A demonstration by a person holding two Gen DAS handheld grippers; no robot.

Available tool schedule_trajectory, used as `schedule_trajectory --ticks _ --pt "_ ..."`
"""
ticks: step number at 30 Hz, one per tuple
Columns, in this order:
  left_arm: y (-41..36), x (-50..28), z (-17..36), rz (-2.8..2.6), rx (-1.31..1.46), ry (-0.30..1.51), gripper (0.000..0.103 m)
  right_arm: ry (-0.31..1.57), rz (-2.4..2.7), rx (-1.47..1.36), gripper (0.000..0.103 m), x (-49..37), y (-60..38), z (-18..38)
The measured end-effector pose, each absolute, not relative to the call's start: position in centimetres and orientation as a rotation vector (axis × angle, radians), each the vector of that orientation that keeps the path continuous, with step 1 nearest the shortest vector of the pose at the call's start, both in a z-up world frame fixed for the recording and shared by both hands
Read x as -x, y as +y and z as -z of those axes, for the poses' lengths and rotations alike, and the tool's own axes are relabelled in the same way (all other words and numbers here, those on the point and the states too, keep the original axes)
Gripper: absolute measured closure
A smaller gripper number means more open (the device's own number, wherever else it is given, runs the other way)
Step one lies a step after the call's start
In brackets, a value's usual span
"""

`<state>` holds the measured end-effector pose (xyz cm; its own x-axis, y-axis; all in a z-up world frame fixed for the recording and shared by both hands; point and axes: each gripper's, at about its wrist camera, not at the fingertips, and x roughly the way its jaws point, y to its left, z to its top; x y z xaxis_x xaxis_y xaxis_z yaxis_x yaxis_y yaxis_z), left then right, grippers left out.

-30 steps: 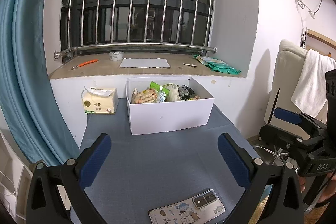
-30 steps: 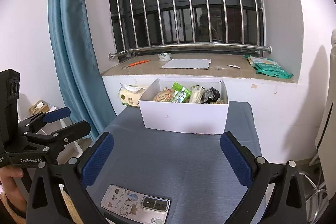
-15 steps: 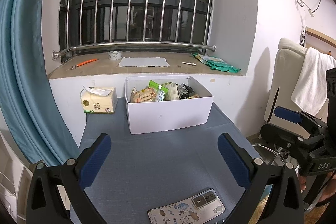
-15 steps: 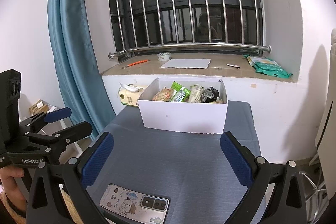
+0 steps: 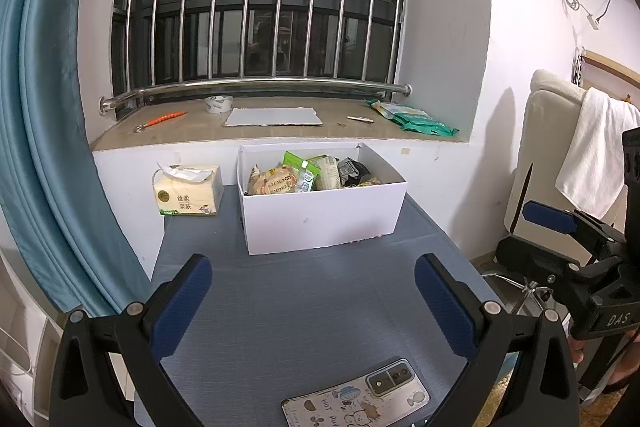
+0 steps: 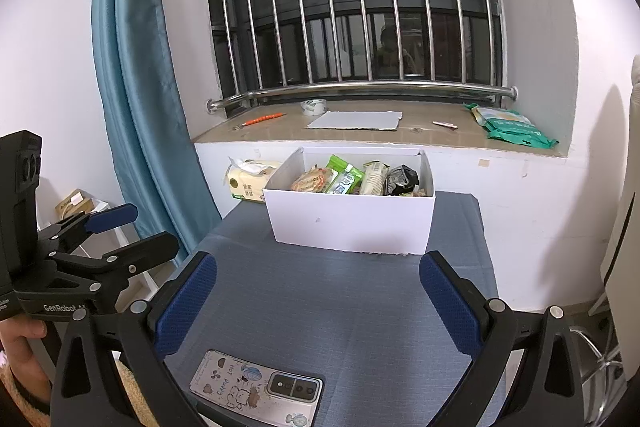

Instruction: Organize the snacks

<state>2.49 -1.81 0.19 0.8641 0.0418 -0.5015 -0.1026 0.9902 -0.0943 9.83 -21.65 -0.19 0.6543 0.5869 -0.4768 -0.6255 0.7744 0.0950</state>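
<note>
A white open box (image 5: 320, 219) stands at the far end of the blue-grey table (image 5: 312, 299); it also shows in the right wrist view (image 6: 352, 223). Several snack packets (image 5: 296, 177) stand packed inside it, also seen in the right wrist view (image 6: 356, 179). My left gripper (image 5: 316, 299) is open and empty, held over the near part of the table, well short of the box. My right gripper (image 6: 316, 303) is open and empty at about the same distance. Each gripper shows at the edge of the other's view.
A phone in a cartoon case (image 5: 356, 399) lies at the table's near edge, also in the right wrist view (image 6: 256, 391). A tissue pack (image 5: 188, 191) sits left of the box. The windowsill holds tape (image 5: 219, 103), a grey sheet (image 5: 274, 116) and green packets (image 5: 412, 117). A blue curtain (image 5: 44, 147) hangs left, a chair with a towel (image 5: 592, 155) stands right.
Both grippers have stayed open and nearly still; the views shift only slightly. Nothing on the table has moved.
</note>
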Motion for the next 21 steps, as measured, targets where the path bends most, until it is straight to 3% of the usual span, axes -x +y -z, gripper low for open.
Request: schedule_trajectory --ticks 21 --pt "-1.81 -2.37 0.13 -0.07 0.11 0.528 0.0 0.515 -0.689 0.083 0.0 -9.85 -21.49 0.24"
